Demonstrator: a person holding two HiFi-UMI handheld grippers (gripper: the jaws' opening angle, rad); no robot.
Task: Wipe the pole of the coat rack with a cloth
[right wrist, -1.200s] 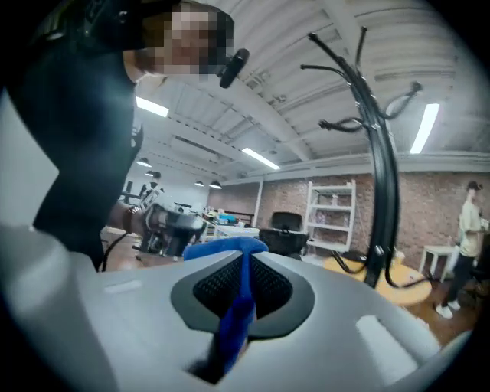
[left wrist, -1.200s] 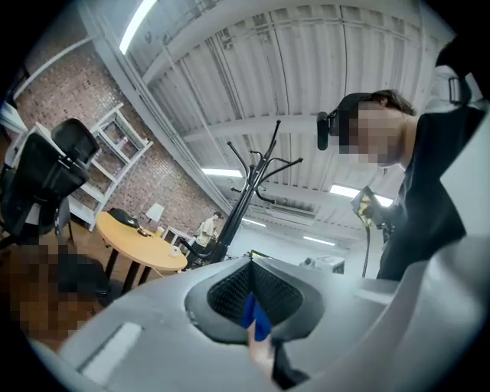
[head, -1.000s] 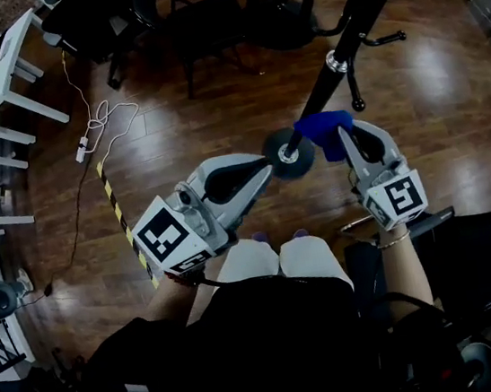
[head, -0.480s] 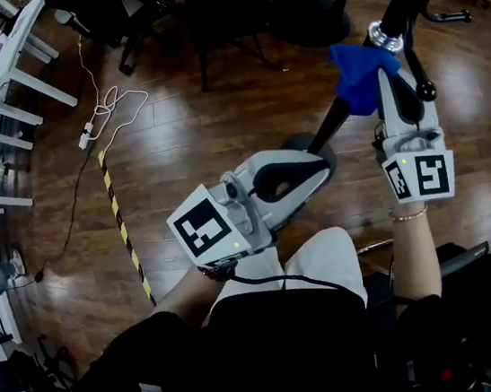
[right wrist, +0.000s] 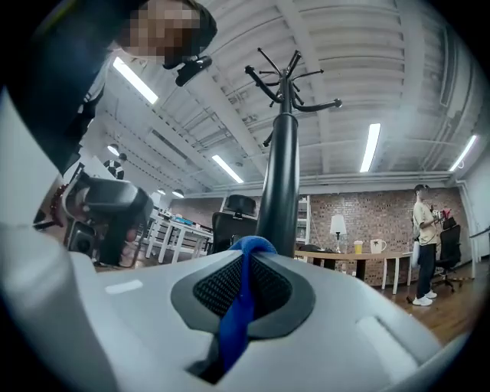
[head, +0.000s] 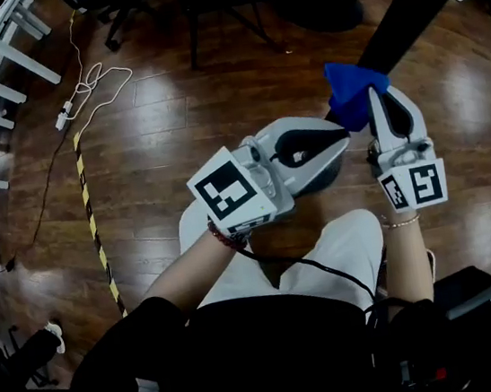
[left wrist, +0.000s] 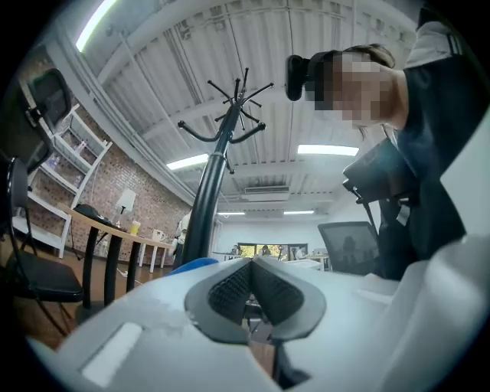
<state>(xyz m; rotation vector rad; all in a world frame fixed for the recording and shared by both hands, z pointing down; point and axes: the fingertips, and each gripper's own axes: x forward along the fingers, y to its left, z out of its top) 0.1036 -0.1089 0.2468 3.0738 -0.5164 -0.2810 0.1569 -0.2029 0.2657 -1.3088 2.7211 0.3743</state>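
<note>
The person's legs (head: 326, 252) in pale trousers are nearest, at the bottom of the head view. Just past them are the two claws. The left claw (head: 341, 137) is shut tight with nothing in it; its two dark pads (left wrist: 268, 295) press on each other. The right claw (head: 375, 98) is at 3 o'clock from the left one and points to 12 o'clock. It is pinching the blue cloth (head: 351, 92), and a blue strip hangs down between its pads. The cloth is bunched at the tip of this claw and pressed on the black pole (head: 409, 4) of the coat rack, low down on it. The left claw's tip is just beside the pole too, at 9 o'clock from the cloth. From the cloth the pole runs off to 1 o'clock in the head view. In the right gripper view it goes straight up to curved black hooks (right wrist: 289, 80) at the top. All around is a shiny brown wood floor (head: 173, 128). A yellow and black tape strip (head: 93, 230) lies on it at 9 o'clock, and a white cable (head: 89, 84) at 10 o'clock. Far off at 3 o'clock in the right gripper view is a desk (right wrist: 360, 258) with a lamp (right wrist: 338, 227), and a person (right wrist: 423, 245) stands by it.
</note>
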